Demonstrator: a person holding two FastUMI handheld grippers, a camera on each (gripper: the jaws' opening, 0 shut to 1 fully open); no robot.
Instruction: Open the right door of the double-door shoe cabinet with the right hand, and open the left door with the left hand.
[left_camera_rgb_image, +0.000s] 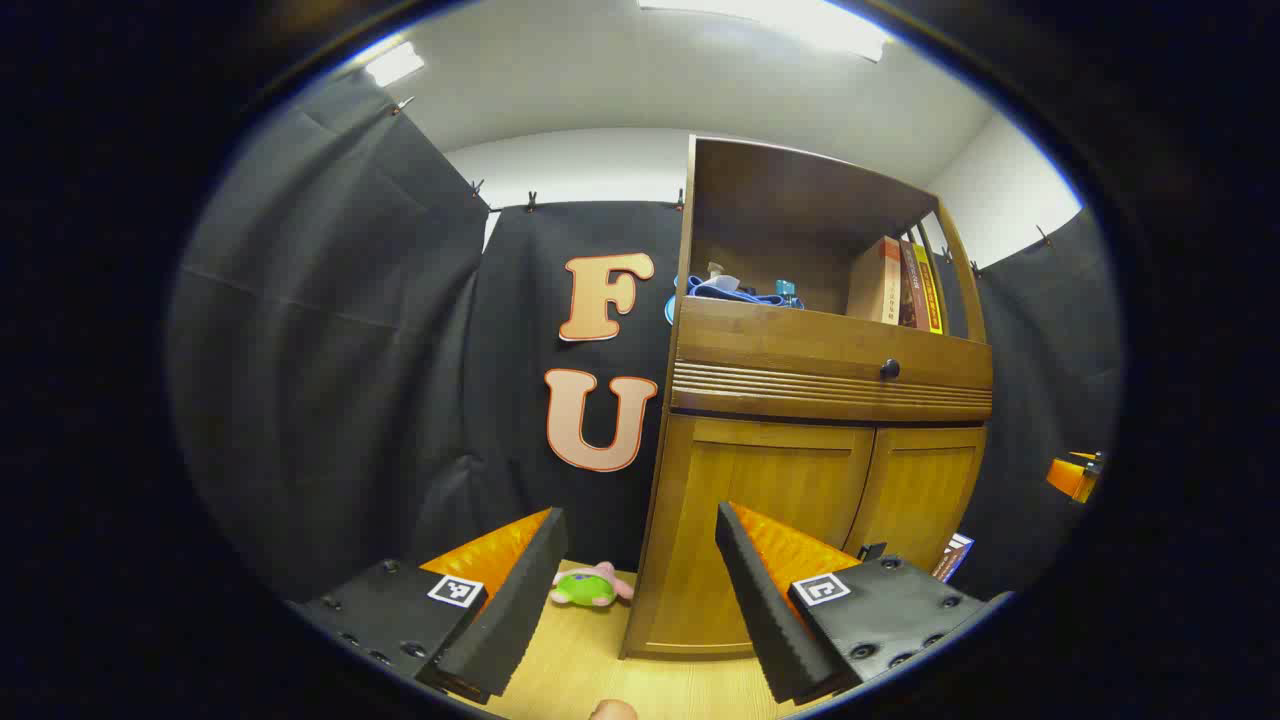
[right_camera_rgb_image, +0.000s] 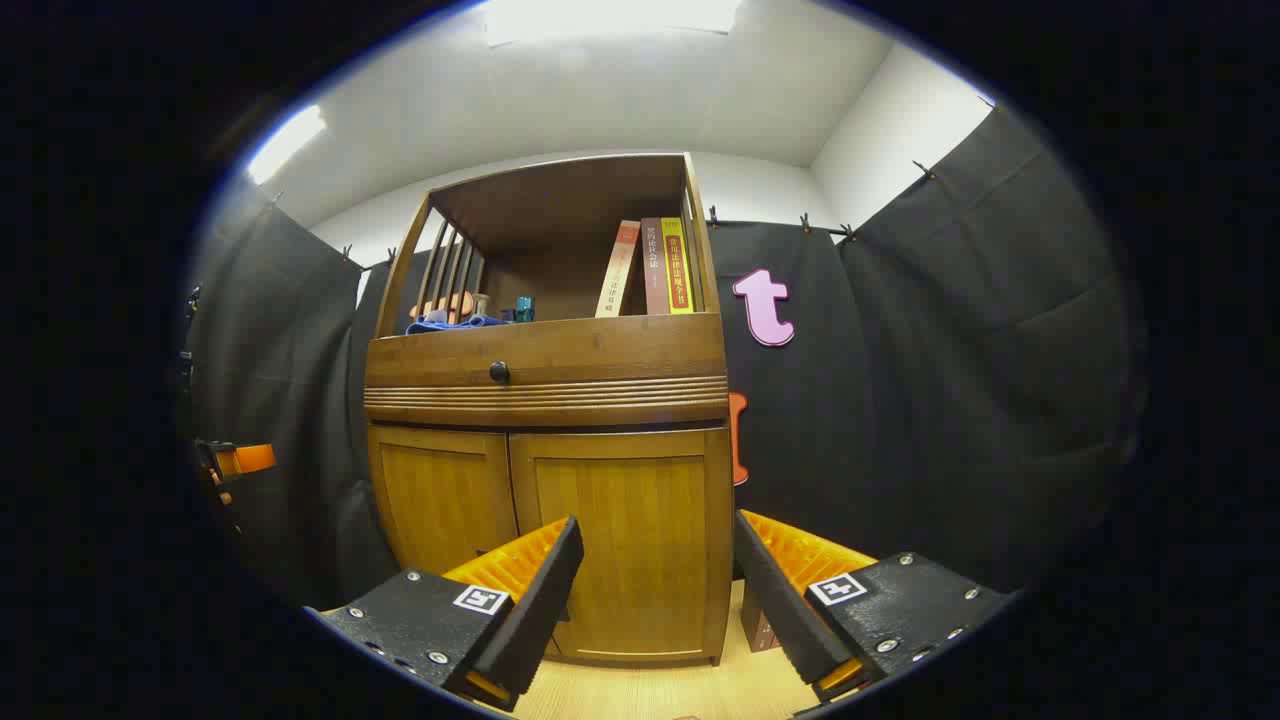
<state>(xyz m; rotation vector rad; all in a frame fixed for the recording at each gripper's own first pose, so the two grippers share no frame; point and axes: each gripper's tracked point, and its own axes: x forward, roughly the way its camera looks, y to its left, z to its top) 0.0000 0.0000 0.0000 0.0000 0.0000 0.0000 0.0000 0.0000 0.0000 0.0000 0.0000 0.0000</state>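
Note:
The wooden shoe cabinet (left_camera_rgb_image: 830, 380) (right_camera_rgb_image: 550, 370) stands ahead in both views, its two lower doors closed. In the left gripper view the left door (left_camera_rgb_image: 770, 500) is the nearer one, with the right door (left_camera_rgb_image: 925, 495) beyond it. In the right gripper view the right door (right_camera_rgb_image: 620, 530) is directly ahead and the left door (right_camera_rgb_image: 440, 495) is beside it. My left gripper (left_camera_rgb_image: 640, 590) is open, short of the cabinet's left front corner. My right gripper (right_camera_rgb_image: 660, 590) is open, in front of the right door's lower part. Neither holds anything.
A drawer with a dark round knob (left_camera_rgb_image: 889, 369) (right_camera_rgb_image: 499, 372) sits above the doors. The open shelf on top holds books (left_camera_rgb_image: 905, 285) (right_camera_rgb_image: 650, 268) and blue cloth (left_camera_rgb_image: 735, 292). A green plush toy (left_camera_rgb_image: 588, 587) lies on the wooden floor left of the cabinet. The other gripper shows small at the far edge (left_camera_rgb_image: 1075, 475) (right_camera_rgb_image: 235, 460).

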